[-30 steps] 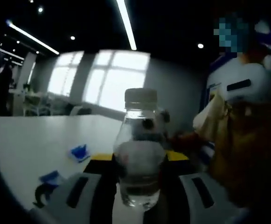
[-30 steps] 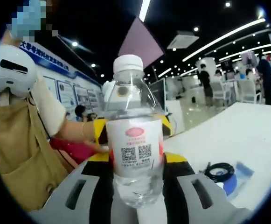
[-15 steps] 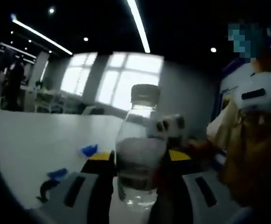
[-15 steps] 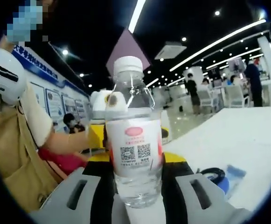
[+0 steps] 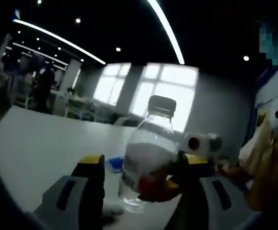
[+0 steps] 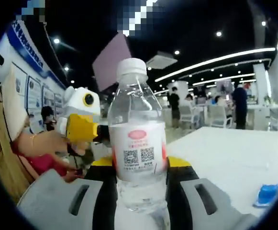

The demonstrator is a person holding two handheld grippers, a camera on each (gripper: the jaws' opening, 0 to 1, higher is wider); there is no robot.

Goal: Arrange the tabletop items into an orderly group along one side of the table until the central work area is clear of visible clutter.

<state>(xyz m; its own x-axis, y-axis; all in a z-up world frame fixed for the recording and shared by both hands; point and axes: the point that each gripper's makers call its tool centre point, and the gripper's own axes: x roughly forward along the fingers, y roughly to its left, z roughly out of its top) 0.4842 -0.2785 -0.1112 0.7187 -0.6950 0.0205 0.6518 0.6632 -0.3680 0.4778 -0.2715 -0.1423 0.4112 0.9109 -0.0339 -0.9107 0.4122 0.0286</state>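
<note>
Nearest the lens in the right gripper view, the right gripper (image 6: 139, 164) is keeping its fingers (image 6: 186, 191) closed on the water bottle (image 6: 138, 139), pads pressing both sides of the labelled body, cap upright at frame centre. In the left gripper view the left gripper (image 5: 142, 163) is holding its fingers apart, open, with the bottle leaning between them and a gap showing on the left side. What is changing: a moment ago the left gripper was sitting right behind the bottle in the right gripper view; now it is drifting out to the left of that frame, clear of the bottle, so the right hand looks to be carrying the bottle alone. Both views are swinging too, so the hands are travelling. Further out, a blue item (image 6: 268, 194) is lying at lower right on the white surface (image 6: 225, 153), well apart from the bottle, probably still awaiting its turn. Beyond, people (image 6: 239, 103) are standing around far tables.
</note>
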